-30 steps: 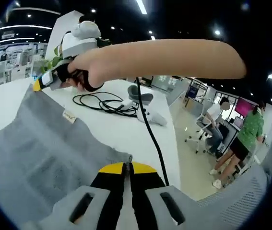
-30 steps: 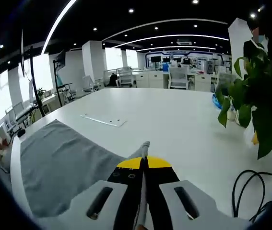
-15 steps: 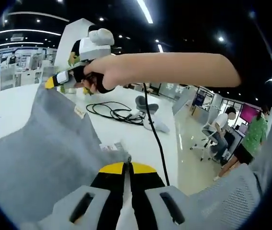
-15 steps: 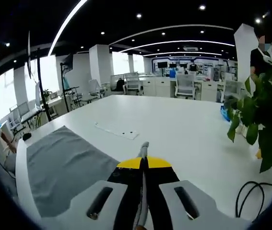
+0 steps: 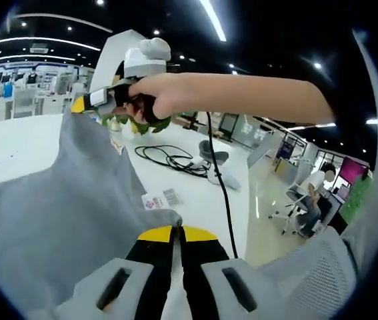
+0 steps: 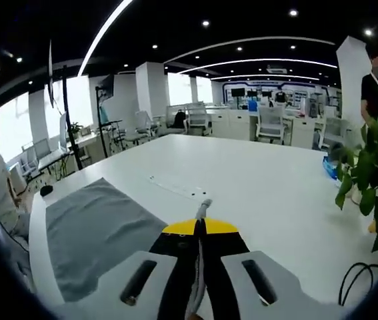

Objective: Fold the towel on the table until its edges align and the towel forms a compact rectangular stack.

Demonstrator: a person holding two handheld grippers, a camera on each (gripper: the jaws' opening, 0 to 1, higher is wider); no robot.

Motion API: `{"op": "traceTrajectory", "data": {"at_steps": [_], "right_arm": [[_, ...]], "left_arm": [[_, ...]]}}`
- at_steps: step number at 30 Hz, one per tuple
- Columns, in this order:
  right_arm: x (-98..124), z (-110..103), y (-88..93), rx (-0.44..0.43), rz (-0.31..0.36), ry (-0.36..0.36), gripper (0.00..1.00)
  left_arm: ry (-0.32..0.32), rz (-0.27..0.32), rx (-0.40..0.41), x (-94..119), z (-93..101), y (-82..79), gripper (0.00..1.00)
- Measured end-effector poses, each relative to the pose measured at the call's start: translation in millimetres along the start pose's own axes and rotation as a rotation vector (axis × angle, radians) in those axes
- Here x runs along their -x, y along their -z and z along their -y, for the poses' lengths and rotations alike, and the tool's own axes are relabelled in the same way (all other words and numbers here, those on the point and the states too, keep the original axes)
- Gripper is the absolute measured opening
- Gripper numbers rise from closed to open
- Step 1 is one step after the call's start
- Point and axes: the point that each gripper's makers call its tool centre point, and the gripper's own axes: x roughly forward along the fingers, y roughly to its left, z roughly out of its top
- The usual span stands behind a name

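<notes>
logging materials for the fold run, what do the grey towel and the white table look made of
The grey towel looks like soft matte woven cloth: it drapes, creases, and carries a small sewn label. The white table looks like smooth, hard laminate or painted board with a faint sheen; which one is unclear.

In the left gripper view, the left tongs (image 5: 177, 231) have their yellow-tipped jaws pressed together. The person's right hand (image 5: 154, 99), on a bare outstretched forearm, grips the right tongs (image 5: 79, 105) raised high. In the right gripper view, the right tongs (image 6: 200, 225) are likewise clamped closed.
</notes>
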Motion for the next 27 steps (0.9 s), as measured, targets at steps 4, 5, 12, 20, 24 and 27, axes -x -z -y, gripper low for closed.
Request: {"op": "traceTrajectory", "data": {"at_steps": [4, 5, 12, 20, 24, 27], "right_arm": [[-4.4, -10.2, -3.2, 0.003, 0.002, -0.017, 0.00], [-5.9, -13.8, -3.9, 0.004, 0.003, -0.022, 0.00], [-15.3, -34.9, -4.8, 0.017, -0.003, -0.060, 0.00], [-24.0, -47.8, -0.1, 0.023, -0.017, -0.084, 0.00], [-28.1, -53.0, 4.0, 0.022, -0.026, -0.092, 0.00], [-29.9, -55.9, 6.2, 0.025, -0.032, -0.101, 0.00]], "left_arm": [[-0.027, 0.006, 0.032, 10.6, -7.6, 4.3, 0.04], [-0.033, 0.006, 0.040, 13.4, -9.3, 5.8, 0.04], [-0.086, 0.004, 0.123, 32.1, -22.5, 23.2, 0.04], [-0.095, -0.023, 0.167, 39.1, -25.2, 39.0, 0.04], [-0.110, -0.033, 0.195, 40.7, -29.5, 46.3, 0.05], [-0.118, -0.047, 0.219, 40.7, -32.5, 52.9, 0.06]]}}
